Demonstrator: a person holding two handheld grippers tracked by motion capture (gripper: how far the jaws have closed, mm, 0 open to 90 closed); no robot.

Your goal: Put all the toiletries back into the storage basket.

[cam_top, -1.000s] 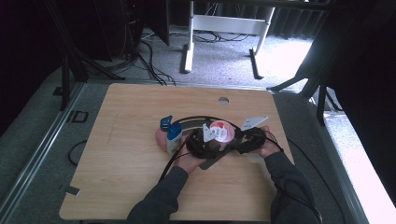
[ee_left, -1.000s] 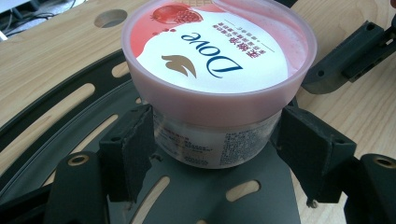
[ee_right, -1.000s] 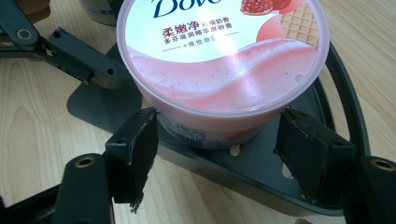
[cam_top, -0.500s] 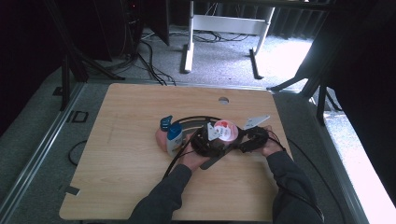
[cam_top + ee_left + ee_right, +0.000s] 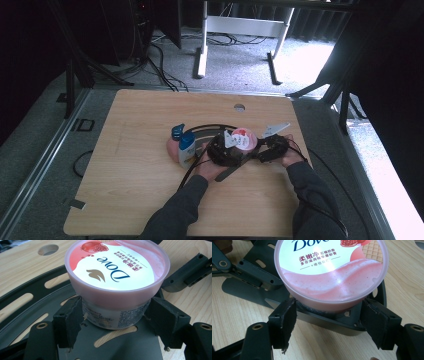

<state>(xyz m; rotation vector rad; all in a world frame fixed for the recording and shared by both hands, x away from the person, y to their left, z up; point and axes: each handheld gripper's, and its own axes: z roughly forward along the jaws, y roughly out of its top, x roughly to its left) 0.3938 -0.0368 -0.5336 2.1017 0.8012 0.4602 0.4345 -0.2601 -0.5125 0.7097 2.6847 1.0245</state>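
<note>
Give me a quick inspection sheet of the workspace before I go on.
Surface: wooden table with a round hole near the far edge.
Job's things: pink Dove jar, lid on, standing on a dark slotted plate.
Clutter: white bottle with blue cap lying left of the jar.
Tongs: left tongs with both pads against the jar's body under the lid; right tongs flank the jar, contact unclear.
Cables: black cable arcs behind the jar; more on the floor.
Surroundings: grey carpet, white stand, dark edges.
</note>
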